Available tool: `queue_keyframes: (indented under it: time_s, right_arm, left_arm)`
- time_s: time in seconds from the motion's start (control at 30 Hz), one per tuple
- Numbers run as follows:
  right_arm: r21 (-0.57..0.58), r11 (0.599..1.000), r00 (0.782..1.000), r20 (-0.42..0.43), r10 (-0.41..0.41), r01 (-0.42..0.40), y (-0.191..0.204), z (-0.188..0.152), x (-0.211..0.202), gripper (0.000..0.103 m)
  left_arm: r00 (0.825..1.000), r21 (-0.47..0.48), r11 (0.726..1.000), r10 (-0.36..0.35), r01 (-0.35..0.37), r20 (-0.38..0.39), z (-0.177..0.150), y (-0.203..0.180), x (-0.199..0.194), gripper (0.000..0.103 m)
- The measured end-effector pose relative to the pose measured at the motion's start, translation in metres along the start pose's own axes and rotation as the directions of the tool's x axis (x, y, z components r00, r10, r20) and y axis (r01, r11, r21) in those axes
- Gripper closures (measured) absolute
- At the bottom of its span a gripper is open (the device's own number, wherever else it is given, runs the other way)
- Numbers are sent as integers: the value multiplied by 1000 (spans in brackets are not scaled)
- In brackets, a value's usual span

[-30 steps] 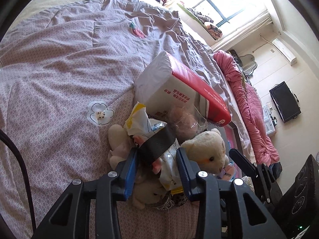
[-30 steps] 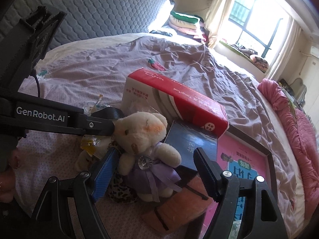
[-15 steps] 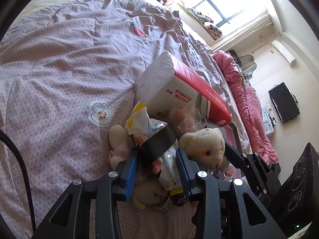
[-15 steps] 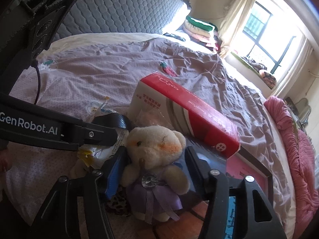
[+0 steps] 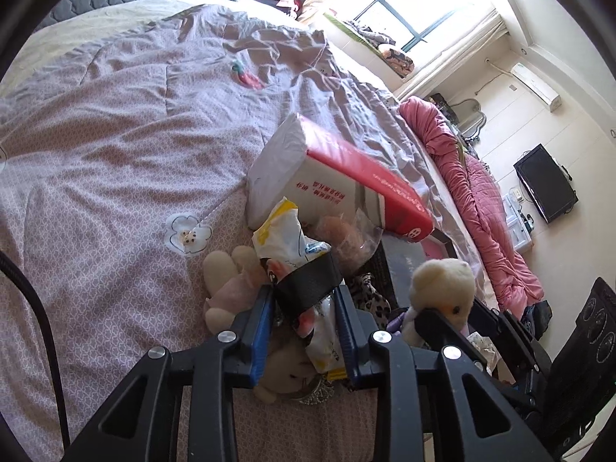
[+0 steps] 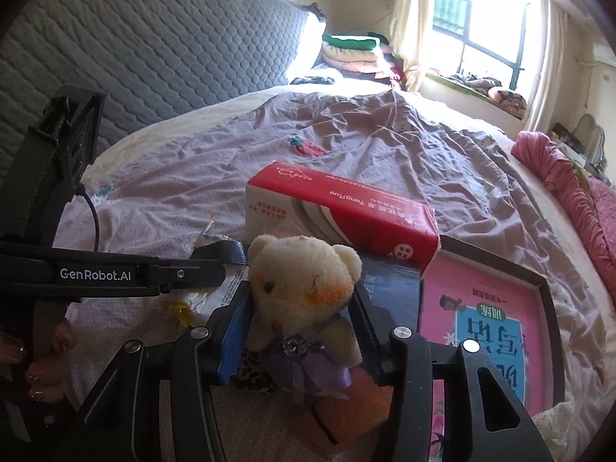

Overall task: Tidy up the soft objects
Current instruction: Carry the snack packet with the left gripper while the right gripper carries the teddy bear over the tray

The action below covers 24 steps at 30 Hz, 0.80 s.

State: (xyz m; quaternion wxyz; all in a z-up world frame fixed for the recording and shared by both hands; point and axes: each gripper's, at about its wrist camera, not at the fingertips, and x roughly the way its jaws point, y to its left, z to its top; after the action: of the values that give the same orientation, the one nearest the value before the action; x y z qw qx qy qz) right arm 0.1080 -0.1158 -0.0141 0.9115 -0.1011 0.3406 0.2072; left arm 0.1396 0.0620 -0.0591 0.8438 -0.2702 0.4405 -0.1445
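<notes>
Two fisheye views look along hand-held claws over a bed [image 5: 115, 146] with a mauve patterned quilt. The right wrist view shows the right claw [image 6: 300, 319] closing its jaws on a cream teddy bear [image 6: 300, 281] in a purple dress; both blue pads press against the bear's sides just below its head. Only this view shows a framed pink and blue picture book [image 6: 496, 331] lying at the right, a dark book [image 6: 392, 292] behind the bear, and fingers [image 6: 42, 369] of the person's hand at the lower left edge. The left wrist view shows the left claw [image 5: 304, 315] closing its jaws around a crinkled white and yellow snack packet [image 5: 288, 238] bound with black tape; the packet sits between the pads, and they appear to touch it. Only this view shows a second pale plush toy [image 5: 231, 281] lying under the left claw, and leopard-print fabric [image 5: 369, 296] beside it. A red and white tissue pack [image 5: 338, 181] rests tilted on the quilt just behind the pile, near both claws. In the left view the bear appears at the right, partly hidden by the right claw's black finger. Farther off are a grey quilted headboard [image 6: 154, 46], folded bedding [image 6: 354, 54], a bright window [image 6: 473, 19] and a pink blanket [image 5: 485, 200]
</notes>
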Motion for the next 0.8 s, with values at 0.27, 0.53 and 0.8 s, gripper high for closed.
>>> queue_keyframes:
  time_s: [0.27, 0.53, 0.8]
  right_arm:
    - [79, 996, 999, 43, 33, -37, -14, -1, -24, 52]
    - [134, 989, 994, 96, 54, -66, -25, 1, -48, 52]
    - [150, 986, 991, 124, 57, -76, -29, 1, -67, 52]
  left_arm:
    - [1000, 51, 999, 2, -4, 24, -9, -10, -14, 72]
    - [997, 90, 996, -9, 3, 74, -17, -31, -44, 72]
    - [995, 156, 987, 30, -45, 96, -31, -62, -64, 72]
